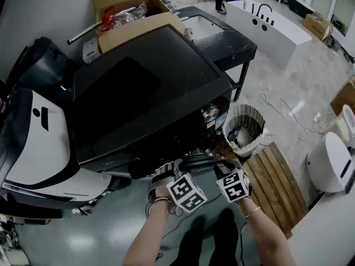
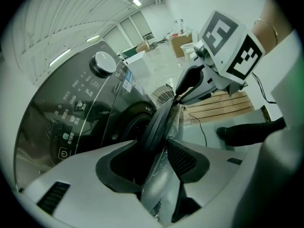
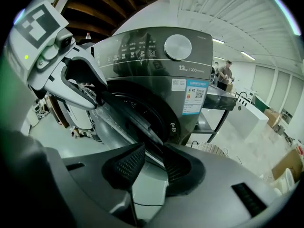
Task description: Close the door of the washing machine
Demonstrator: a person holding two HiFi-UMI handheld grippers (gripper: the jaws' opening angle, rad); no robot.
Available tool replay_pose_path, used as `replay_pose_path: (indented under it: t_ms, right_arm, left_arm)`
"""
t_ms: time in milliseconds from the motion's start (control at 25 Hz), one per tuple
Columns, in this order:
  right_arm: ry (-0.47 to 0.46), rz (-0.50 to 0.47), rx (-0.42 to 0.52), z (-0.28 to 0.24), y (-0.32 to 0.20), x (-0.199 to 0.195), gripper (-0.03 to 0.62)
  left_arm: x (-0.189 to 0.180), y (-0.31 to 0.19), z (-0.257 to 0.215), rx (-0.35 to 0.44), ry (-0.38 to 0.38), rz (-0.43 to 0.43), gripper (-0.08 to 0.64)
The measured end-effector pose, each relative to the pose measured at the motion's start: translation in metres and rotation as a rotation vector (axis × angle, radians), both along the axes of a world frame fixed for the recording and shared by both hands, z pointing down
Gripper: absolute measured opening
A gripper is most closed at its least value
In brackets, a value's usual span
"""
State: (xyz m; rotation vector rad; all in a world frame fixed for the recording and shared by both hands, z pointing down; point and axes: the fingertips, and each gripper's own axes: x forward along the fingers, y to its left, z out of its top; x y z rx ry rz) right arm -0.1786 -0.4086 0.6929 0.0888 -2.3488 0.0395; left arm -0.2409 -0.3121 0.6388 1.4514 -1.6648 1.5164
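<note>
The washing machine [image 3: 156, 46] stands in front of the person, and its round door [image 2: 159, 120] is swung part-way out from the drum opening, not yet latched. Both tools are on the door's free edge. The left tongs [image 2: 156, 146] are pressed onto the dark rim, which runs straight up between the pads. The right tongs [image 3: 154, 148] pinch the same rim a little farther along. The head view shows the two marker cubes side by side, just below the machine's front.

To do the closing well, I judge that the push should follow the door's own arc about its hinge. Both tools should move together so that the rim is not twisted between them. The pinch need only be firm enough to steer. Near the end, the tongs probably have to let go and press flat on the door face, because pads trapped between the rim and the front panel would stop the latch from catching. A short, firm final press at the latch side should seat it. Slamming could bounce the door back open.

By count:
- One washing machine, with one door.
- One round dial [image 3: 177, 46] on the control panel.
- One label sticker [image 3: 194, 96] on the front.
- Two tongs.
- One woven basket [image 1: 244, 127] on the floor to the right.
- One slatted wooden pallet [image 1: 277, 176] beside the basket.
- One open cardboard box [image 1: 127, 10] behind the machine.
</note>
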Motion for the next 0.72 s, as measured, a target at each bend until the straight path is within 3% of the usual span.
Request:
replay_pose_path:
  t_ms: [720]
  right_arm:
    - [-0.011, -0.216, 0.017, 0.001, -0.042, -0.050, 0.112]
  left_arm:
    - [-0.040, -0.030, 0.001, 0.020, -0.086, -0.277, 0.229]
